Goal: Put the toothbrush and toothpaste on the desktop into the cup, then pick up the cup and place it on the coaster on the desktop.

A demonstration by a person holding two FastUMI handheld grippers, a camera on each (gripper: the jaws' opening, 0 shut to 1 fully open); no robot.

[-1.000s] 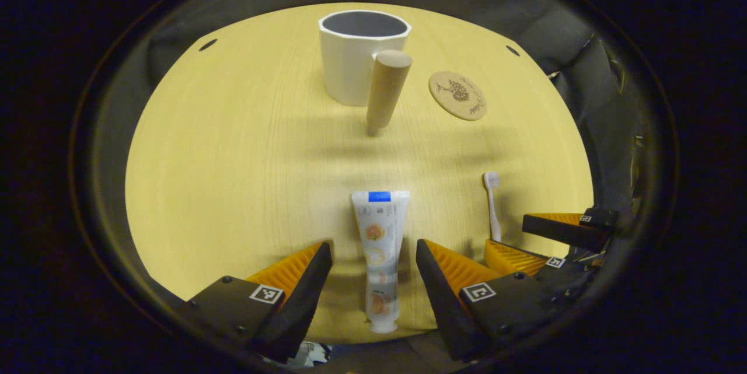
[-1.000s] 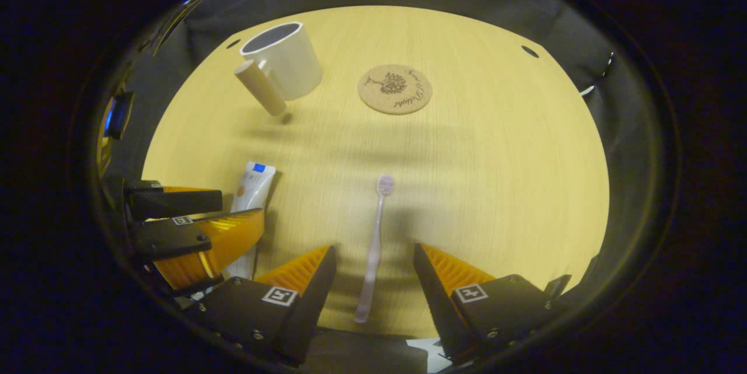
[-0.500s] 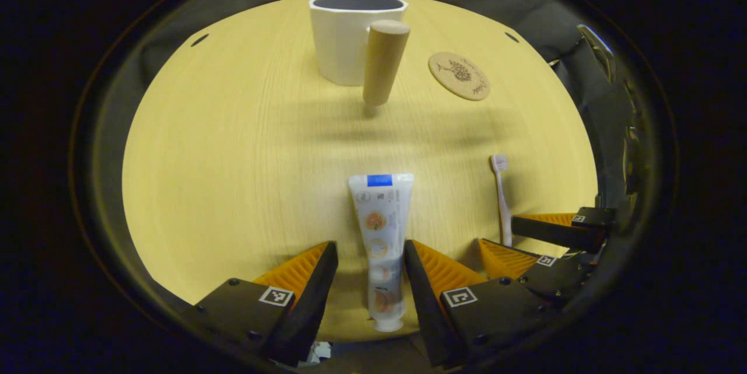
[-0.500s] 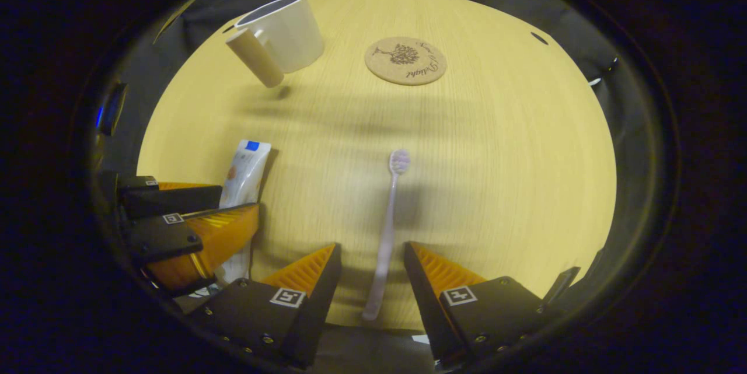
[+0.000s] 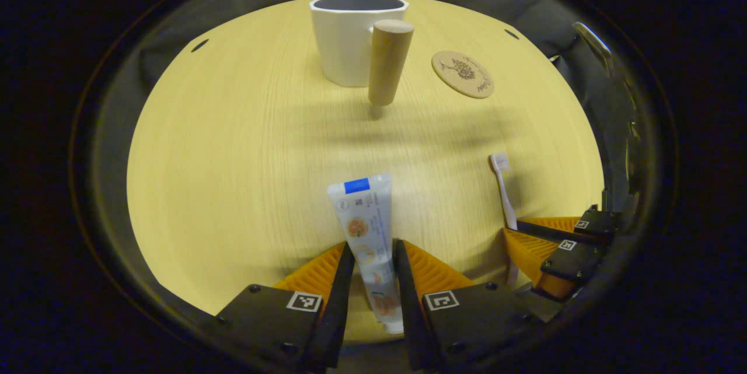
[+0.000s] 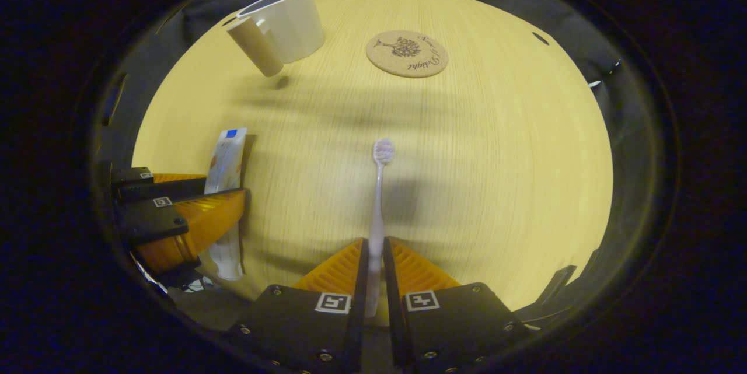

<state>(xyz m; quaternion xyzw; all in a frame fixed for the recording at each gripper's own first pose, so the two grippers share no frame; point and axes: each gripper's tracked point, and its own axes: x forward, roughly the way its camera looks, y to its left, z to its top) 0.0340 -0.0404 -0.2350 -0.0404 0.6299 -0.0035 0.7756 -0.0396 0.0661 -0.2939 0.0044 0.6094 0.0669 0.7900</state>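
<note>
A: Two views are given of one round, pale wooden worktop (image 5: 233, 146), which is ringed by dark cloth. How is the surface laid out?

B: At the far side a white cup (image 5: 348, 41) is stood upright, with a thick wooden handle (image 5: 387, 62) projecting toward the near side. The round cork coaster (image 5: 463, 74) is set to the right of the cup, apart from it. Small dark holes are seen near the far rim of the worktop.

A: What is offered by the right gripper view that is not offered by the left gripper view?

B: The printed tree on the coaster (image 6: 407, 53) is shown more plainly there, and the toothbrush (image 6: 378, 210) is seen along its length, bristle head pointed toward the far side. In the left gripper view the toothbrush (image 5: 503, 187) is seen only at the right, partly covered by the other tool.

A: How are the tools posed?

B: The left hand-held gripper (image 5: 373, 272) is held low at the near edge, and its fingers are pressed against both sides of the toothpaste (image 5: 365, 231), whose tube is tilted slightly leftward, its flat crimped end pointed toward the cup. The right hand-held gripper (image 6: 373, 269) is likewise kept low, and its fingers are closed on the handle of the toothbrush. In the right gripper view the left hand-held gripper (image 6: 192, 210) is seen at the left, around the toothpaste (image 6: 224, 187). Whether either item is lifted off the worktop cannot be told.
</note>
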